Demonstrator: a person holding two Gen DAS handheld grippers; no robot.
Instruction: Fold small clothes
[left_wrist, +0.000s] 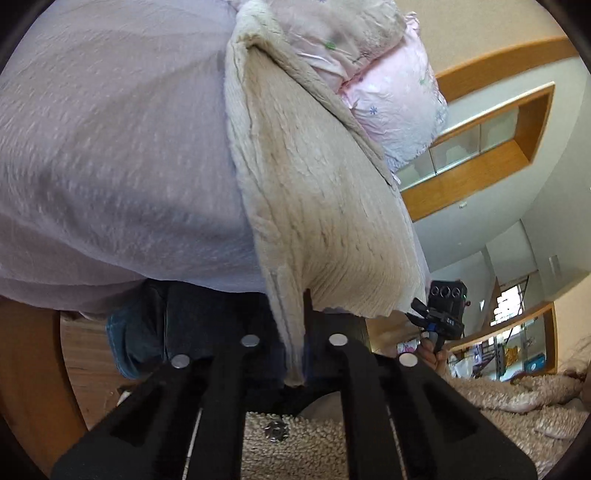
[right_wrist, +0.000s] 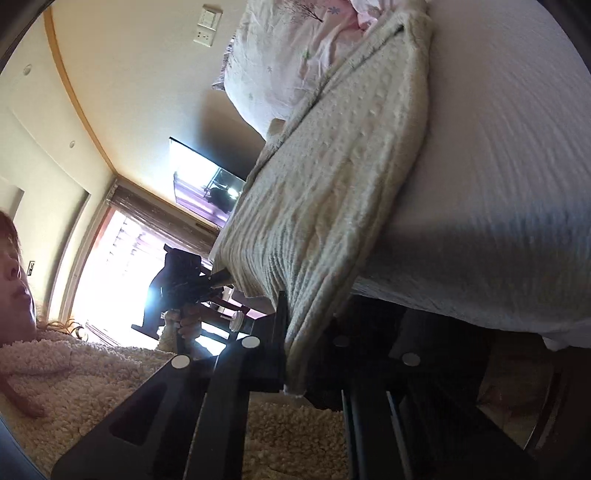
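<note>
A cream fleece garment (left_wrist: 317, 192) hangs stretched between my two grippers over the bed. My left gripper (left_wrist: 295, 354) is shut on one bottom corner of it. The right gripper (left_wrist: 439, 310) shows small at the garment's far corner in the left wrist view. In the right wrist view the same garment (right_wrist: 332, 199) drapes from the bed's edge, and my right gripper (right_wrist: 295, 354) is shut on its near corner. The left gripper (right_wrist: 199, 284) shows at the garment's other corner, held by a hand.
The bed (left_wrist: 110, 147) has a pale lilac sheet (right_wrist: 498, 166). A pink flowered quilt (left_wrist: 391, 99) lies bunched at the far end. The person in a fluffy beige top (right_wrist: 92, 376) stands close. Wooden bed frame (left_wrist: 33, 369) and floor lie below.
</note>
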